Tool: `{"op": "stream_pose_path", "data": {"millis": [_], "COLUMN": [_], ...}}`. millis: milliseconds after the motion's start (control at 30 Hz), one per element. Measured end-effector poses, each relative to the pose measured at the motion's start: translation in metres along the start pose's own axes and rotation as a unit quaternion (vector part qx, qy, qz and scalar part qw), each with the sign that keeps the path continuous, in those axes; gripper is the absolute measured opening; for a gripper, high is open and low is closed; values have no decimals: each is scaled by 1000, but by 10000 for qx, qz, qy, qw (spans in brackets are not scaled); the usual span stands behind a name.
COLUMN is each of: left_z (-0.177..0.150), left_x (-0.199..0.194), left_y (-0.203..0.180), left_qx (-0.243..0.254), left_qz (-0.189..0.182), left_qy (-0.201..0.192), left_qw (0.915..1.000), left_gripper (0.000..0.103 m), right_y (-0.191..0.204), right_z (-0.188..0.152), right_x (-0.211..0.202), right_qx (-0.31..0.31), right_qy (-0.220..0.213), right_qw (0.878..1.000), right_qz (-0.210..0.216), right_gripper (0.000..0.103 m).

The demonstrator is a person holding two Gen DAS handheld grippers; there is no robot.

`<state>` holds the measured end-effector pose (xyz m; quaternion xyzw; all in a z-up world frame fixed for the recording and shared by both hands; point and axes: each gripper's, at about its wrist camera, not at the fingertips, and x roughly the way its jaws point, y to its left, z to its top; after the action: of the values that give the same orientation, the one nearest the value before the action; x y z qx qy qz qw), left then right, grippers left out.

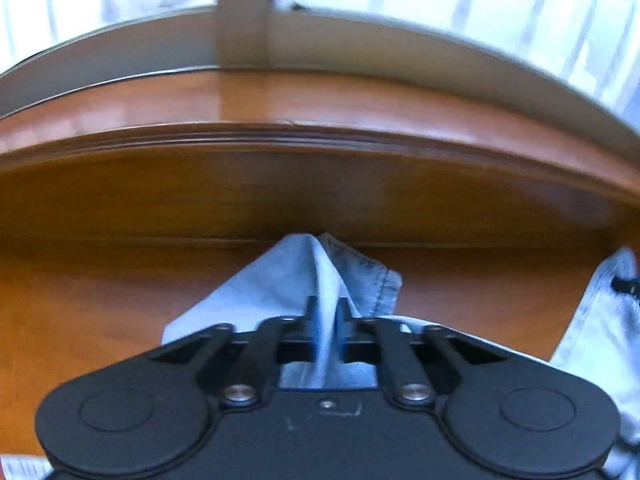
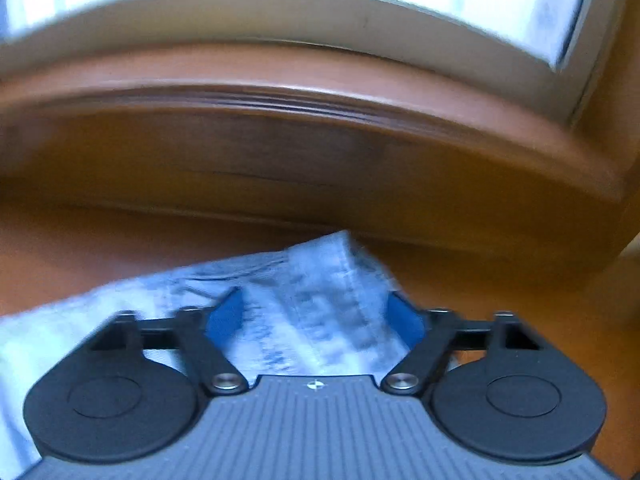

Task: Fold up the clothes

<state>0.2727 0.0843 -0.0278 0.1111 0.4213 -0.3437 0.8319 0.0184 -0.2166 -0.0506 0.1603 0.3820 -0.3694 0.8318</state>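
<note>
The left tool (image 1: 327, 312) pinched a denim garment (image 1: 280, 280) fold at twelve o'clock; the right tool (image 2: 316, 316) stood half-open astride it.

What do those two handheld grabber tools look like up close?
Both have black linkage bars, round black side discs, silver rivets and blue finger pads. The left gripper has a smooth black body; the right gripper has a ribbed grey body with a small crosshair mark.

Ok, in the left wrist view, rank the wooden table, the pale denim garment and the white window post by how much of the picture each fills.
1. wooden table: it spans the whole width.
2. pale denim garment: a pinched fold in the left gripper, and more at the right edge.
3. white window post.
The garment lies nearest the camera, so its rank over the post is only apparent.
</note>
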Motion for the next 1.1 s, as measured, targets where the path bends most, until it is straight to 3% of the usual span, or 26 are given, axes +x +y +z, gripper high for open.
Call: {"op": "stream_pose_path", "data": {"millis": [33, 133, 233, 333, 433, 467, 533, 567, 633, 700, 767, 867, 900, 933, 1000, 1100], "left_z": [-3, -10, -17, -32, -48, -54, -65, -71, -83, -88, -87, -70, -64, -57, -49, -39], "left_x": [-11, -54, -110, -165, -184, -179, -169, -164, -153, -147, -141, -134, -131, -127, -118, -105], "left_y": [4, 17, 34, 48, 43, 38, 30, 26, 18, 10, 6, 8, 10, 10, 9, 11], "left_qx": [-139, -547, -1001, -1492, -1401, -1458, -1569, -1623, -1702, -1536, -1336, -987, -870, -678, -277, 132], "left_qz": [66, 452, 934, 1250, 1477, 1364, 1134, 1018, 819, 846, 919, 1028, 1046, 1008, 1123, 1288], "left_qy": [-113, -528, -1101, -1634, -1555, -1371, -1002, -817, -486, -324, -210, -221, -228, -231, -187, -182], "left_qw": [9998, 9961, 9845, 9672, 9666, 9702, 9760, 9781, 9808, 9840, 9865, 9896, 9904, 9923, 9931, 9914], "left_gripper": [4, 3, 3, 4, 7, 7, 13, 14, 23, 29, 31, 46, 56, 62, 62, 62], "right_y": [0, 10, 1, -22, -61, -75, -105, -121, -145, -150, -134, -86, -63, -40, 4, 71], "right_z": [-1, -6, -4, 1, 5, 7, 11, 10, 4, -9, -16, -5, -4, -6, -13, -19], "right_x": [-4, -28, -83, -144, -169, -171, -149, -134, -112, -104, -104, -108, -110, -112, -121, -125], "right_qx": [127, -32, 348, 649, 823, 843, 810, 907, 1163, 1453, 1458, 699, 261, -174, -869, -1641], "right_qy": [2, -359, -1212, -2127, -2526, -2546, -2102, -1731, -976, -616, -698, -737, -732, -742, -749, -672], "right_qw": [9999, 9993, 9920, 9721, 9472, 9389, 9331, 9371, 9435, 9481, 9614, 9899, 9955, 9970, 9916, 9719], "right_qz": [112, 28, -97, -749, -1795, -2157, -2803, -2893, -2945, -2759, -2226, -989, -546, -141, 599, 1547], "right_gripper": [21, 14, 8, 8, 8, 9, 16, 33, 50, 50, 54, 60, 61, 61, 65, 67]}}
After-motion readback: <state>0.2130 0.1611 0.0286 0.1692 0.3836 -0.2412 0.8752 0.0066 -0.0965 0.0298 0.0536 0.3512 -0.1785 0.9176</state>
